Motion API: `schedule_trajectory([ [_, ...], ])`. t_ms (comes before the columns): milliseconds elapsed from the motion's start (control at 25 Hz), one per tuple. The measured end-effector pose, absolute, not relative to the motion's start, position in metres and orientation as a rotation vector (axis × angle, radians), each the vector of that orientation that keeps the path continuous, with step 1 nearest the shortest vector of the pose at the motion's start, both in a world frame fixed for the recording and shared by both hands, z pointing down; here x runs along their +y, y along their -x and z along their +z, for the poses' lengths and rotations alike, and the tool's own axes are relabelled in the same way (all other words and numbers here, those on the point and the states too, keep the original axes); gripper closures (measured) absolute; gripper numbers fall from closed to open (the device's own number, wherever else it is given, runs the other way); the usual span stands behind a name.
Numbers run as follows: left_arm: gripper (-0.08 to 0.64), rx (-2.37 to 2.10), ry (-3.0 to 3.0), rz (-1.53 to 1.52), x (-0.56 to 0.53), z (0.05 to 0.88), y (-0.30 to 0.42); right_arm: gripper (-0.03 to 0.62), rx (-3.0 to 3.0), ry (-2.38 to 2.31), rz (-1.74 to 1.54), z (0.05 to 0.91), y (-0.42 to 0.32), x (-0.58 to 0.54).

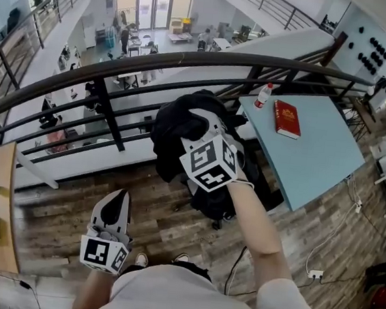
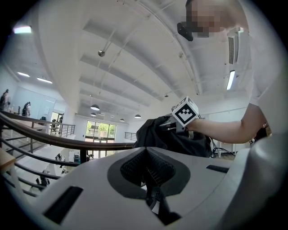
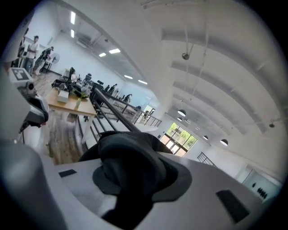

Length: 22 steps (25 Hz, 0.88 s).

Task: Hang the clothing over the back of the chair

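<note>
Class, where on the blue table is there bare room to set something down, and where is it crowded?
Bare: the table from the red book to its near edge. Crowded: its far corner, holding book and bottle.

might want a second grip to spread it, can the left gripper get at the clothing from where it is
Probably yes. The left gripper sits low, empty and apart from the clothing, which the right gripper holds by the railing. The left gripper view shows the clothing ahead with nothing in between.
</note>
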<state>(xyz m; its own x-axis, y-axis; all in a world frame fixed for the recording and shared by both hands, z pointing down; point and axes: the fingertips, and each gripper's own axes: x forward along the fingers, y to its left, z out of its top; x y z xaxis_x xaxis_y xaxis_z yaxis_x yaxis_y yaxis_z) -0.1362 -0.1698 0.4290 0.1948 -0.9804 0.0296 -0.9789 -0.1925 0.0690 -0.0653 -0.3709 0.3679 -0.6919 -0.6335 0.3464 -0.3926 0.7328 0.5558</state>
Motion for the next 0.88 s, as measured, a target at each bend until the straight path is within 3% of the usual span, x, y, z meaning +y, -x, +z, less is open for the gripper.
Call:
schedule_trajectory([
  [440,0.538,-1.927,-2.369,-0.048,-0.162,0.432,0.146,0.292,-2.319,-0.596,-0.553,0.398,0.069,-0.35],
  [880,0.538,-1.862,-2.419,-0.046,-0.165,0.431,0.145,0.278,-2.376,-0.615,-0.491,0.392,0.057,-0.33],
])
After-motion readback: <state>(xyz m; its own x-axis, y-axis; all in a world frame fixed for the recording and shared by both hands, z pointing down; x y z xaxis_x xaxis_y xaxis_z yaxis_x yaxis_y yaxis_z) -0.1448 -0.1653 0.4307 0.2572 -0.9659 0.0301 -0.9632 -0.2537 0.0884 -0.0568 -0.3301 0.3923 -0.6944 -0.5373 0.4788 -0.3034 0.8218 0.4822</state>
